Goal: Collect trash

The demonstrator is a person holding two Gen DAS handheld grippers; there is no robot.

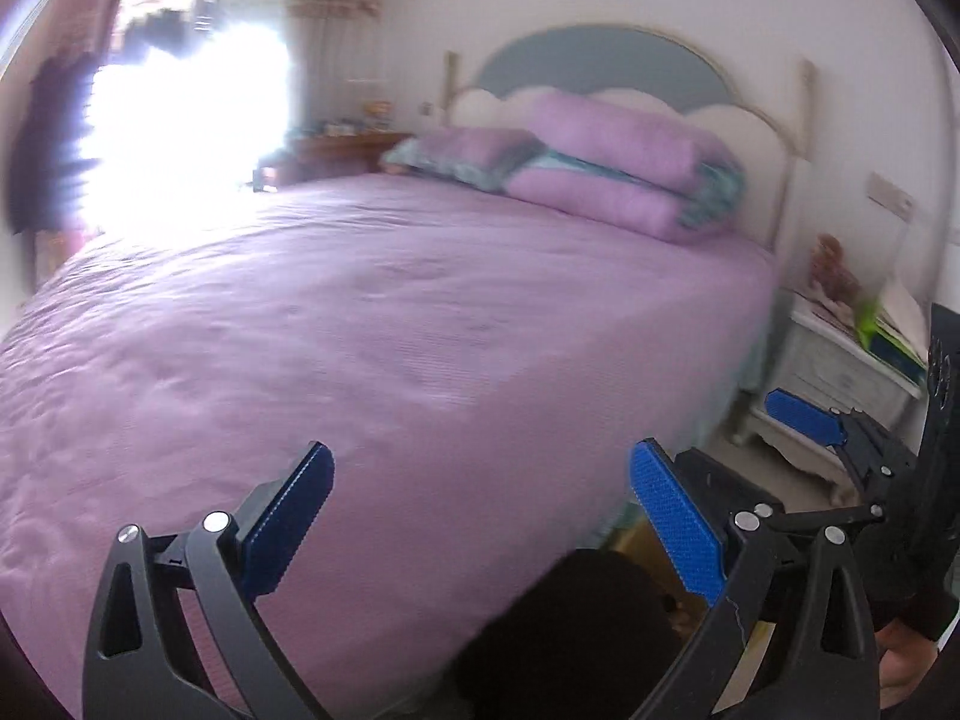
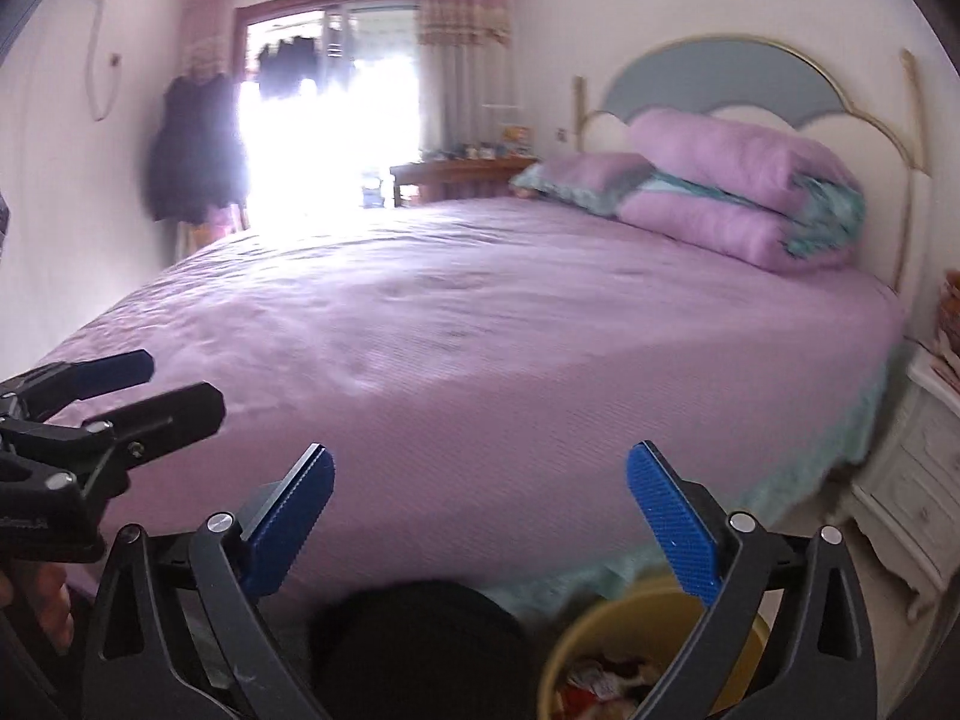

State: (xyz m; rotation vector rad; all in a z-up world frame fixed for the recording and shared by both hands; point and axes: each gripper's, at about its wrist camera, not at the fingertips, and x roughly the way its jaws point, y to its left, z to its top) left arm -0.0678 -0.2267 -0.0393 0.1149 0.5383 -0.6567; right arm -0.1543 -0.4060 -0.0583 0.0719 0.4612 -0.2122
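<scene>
Trash (image 2: 606, 681) lies crumpled, white and red scraps, inside a yellow bin (image 2: 576, 642) on the floor at the near side of the bed (image 2: 480, 324), partly hidden behind one blue pad of the right gripper (image 2: 480, 519); a dark rounded shape (image 2: 420, 648) sits just left of the bin, too blurred to identify. Right gripper held level above the bed's edge, pointing across the purple cover toward the headboard (image 2: 720, 78); jaws spread wide, nothing between them. Left gripper (image 1: 480, 519) in a matching pose, also over the near edge of the bed; jaws wide apart and holding nothing. In the left wrist view the right gripper shows at the far right, near a white nightstand (image 1: 840, 378), its blue pads parted; the bin (image 1: 648, 546) shows only as a yellow sliver behind the pad. Folded purple quilt (image 2: 738, 192) and pillow (image 2: 594, 177) lie at the headboard; both frames motion-blurred.
</scene>
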